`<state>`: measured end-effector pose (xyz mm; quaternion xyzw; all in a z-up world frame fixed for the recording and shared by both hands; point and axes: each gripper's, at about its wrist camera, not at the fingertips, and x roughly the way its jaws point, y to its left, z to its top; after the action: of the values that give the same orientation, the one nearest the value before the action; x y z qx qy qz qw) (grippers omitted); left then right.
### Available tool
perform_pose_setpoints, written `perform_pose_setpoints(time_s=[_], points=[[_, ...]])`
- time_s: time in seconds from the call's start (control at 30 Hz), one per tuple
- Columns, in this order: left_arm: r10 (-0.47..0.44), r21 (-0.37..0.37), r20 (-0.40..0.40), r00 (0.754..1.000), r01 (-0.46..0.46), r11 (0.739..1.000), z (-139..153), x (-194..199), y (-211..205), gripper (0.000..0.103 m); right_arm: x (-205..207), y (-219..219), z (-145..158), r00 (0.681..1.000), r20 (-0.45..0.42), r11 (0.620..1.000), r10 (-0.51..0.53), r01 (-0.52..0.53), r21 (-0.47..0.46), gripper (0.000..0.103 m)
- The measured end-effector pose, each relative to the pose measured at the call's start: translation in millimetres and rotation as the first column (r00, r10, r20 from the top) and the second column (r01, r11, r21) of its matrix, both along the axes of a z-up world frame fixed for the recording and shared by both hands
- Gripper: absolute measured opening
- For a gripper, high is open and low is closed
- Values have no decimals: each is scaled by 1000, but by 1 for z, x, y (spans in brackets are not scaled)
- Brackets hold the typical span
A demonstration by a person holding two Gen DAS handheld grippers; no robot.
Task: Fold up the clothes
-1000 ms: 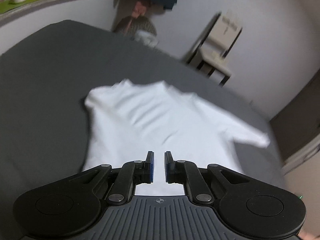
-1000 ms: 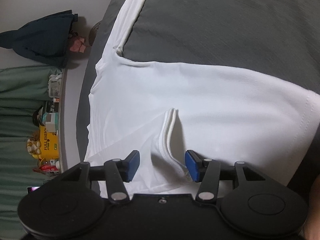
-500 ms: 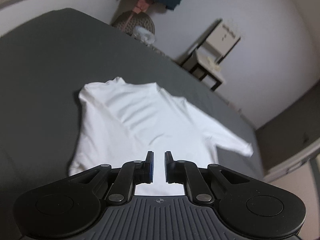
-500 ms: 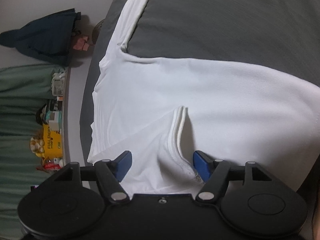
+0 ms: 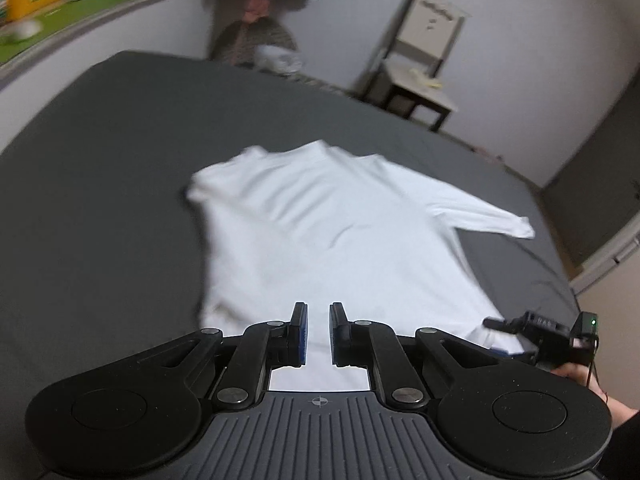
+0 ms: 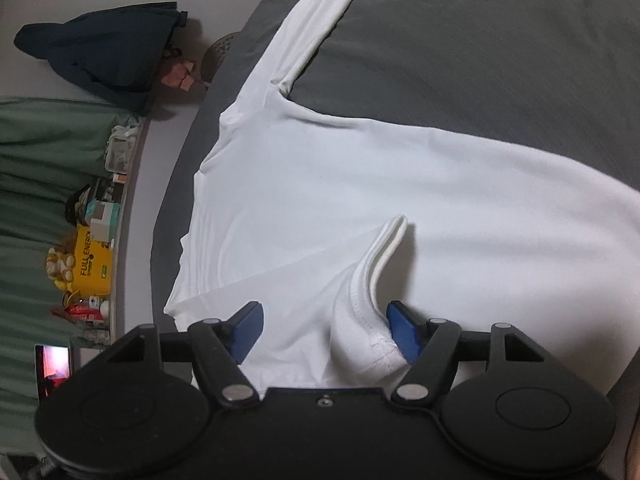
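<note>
A white long-sleeved shirt (image 5: 320, 224) lies spread on the dark grey bed (image 5: 100, 160). One sleeve (image 5: 492, 216) stretches out to the right. The other sleeve is folded in over the body, and its cuff (image 6: 384, 248) rests on the shirt (image 6: 400, 184). My right gripper (image 6: 324, 312) is open, low over the shirt's near edge. The folded sleeve lies between its blue pads (image 6: 404, 328), against the right one. My left gripper (image 5: 318, 334) hovers above the hem. Its jaws are almost together and hold nothing. The right gripper (image 5: 540, 332) also shows in the left wrist view, held in a hand.
A pale wooden chair (image 5: 424, 60) and a woven basket (image 5: 256, 40) stand beyond the bed. A ledge with a yellow box (image 6: 96, 264) and small items runs along one side, by a green curtain (image 6: 32, 184). A dark jacket (image 6: 104, 48) hangs on the wall.
My right gripper's jaws have widened and let go of the folded sleeve, which now lies on the shirt. The left gripper has swung its view across the bed with its gap unchanged.
</note>
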<state>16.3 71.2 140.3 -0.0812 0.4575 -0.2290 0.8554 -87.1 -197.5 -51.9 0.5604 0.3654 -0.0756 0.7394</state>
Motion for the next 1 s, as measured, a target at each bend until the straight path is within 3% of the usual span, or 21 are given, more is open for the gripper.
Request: perform_pose_setpoints(time_s=[0.07,0.23,0.37,0.5,0.57,0.67,0.83,1.0], points=[[49,-12,-12,999,-49,999,8,-14,22,9,1,3,0,1000,-1,1000,-2,2,3,67],[165,-166,22,986,-159,973,36,-47,56,9,2,9,-1,1000,-5,1000,-7,7,11,67],[233,-183,101,967,-212,960,76,-76,58,9,1,14,1,1000,8,999,-17,16,29,67],[243,-121,121,962,-229,966,115,-79,43,9,0,15,5,1000,27,999,15,-16,45,68],[204,-118,156,966,-187,975,121,-72,31,9,-2,14,5,999,2,998,33,-33,49,68],[148,-81,187,971,-135,988,111,-61,8,9,-6,12,12,996,3,996,85,-85,22,68],[72,-185,143,987,-45,982,73,-35,-26,9,-20,2,16,989,53,991,135,-136,14,68],[54,-266,149,987,-12,964,38,-12,-51,10,-26,2,7,991,15,991,132,-133,27,68]])
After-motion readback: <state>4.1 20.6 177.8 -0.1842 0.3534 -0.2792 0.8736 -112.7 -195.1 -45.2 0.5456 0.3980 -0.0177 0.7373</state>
